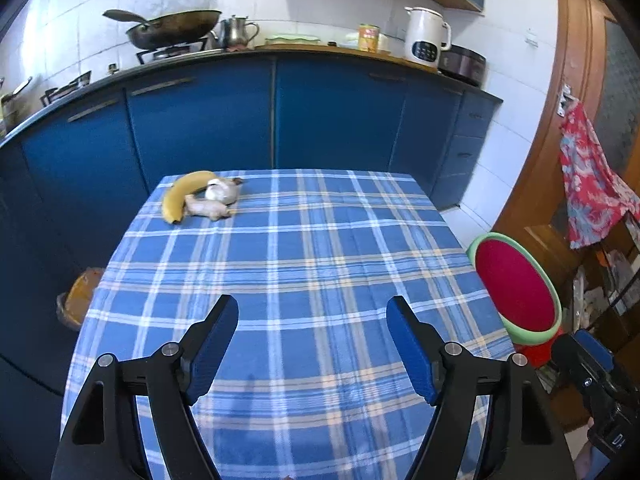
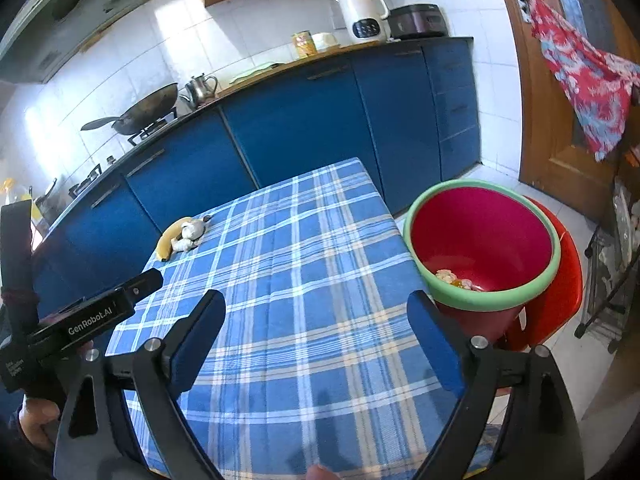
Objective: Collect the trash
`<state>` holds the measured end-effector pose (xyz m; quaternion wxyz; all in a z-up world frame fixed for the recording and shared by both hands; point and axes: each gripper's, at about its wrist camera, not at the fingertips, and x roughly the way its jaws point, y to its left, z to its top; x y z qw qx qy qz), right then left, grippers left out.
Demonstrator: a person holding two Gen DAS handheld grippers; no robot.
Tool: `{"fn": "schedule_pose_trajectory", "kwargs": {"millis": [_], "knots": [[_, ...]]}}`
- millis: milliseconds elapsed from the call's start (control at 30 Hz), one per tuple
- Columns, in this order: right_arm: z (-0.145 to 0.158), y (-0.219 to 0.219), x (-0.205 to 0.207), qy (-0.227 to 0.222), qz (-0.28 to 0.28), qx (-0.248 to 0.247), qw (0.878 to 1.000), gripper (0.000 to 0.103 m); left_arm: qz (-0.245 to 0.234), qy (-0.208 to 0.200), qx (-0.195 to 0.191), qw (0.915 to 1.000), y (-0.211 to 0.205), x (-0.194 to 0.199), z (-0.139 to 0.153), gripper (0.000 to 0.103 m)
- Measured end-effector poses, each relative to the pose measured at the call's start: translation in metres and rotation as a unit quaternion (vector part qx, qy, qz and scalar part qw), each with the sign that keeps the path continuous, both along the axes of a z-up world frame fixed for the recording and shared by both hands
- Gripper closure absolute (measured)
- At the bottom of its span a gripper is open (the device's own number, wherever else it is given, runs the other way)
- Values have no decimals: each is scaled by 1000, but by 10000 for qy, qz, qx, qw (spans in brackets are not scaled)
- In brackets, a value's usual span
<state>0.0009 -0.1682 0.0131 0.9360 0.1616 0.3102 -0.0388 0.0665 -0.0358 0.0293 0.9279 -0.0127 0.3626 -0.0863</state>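
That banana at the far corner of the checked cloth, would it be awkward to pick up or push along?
The banana looks whole and firm, so it probably lifts stiffly rather than flopping. Its curve lies flat on the tablecloth, so a push would likely spin or slide it, not roll it. The pale scraps touching it would probably get dragged along.

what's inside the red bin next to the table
At the bottom of the red bin lies a small heap of pale and orange scraps. Its green near rim hides the closest part of the floor.
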Motion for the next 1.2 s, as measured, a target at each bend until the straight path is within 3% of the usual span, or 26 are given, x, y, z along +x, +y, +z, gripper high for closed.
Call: {"fn": "schedule_pose_trajectory", "kwargs": {"millis": [300,1200], "knots": [[9,15,-11,-199,-28,-263,9995,12,188,-131,-63,9997,17,-17,9,25],[12,21,-15,-240,13,-329,9992,12,237,-225,-90,9994,22,-27,8,25]]}}
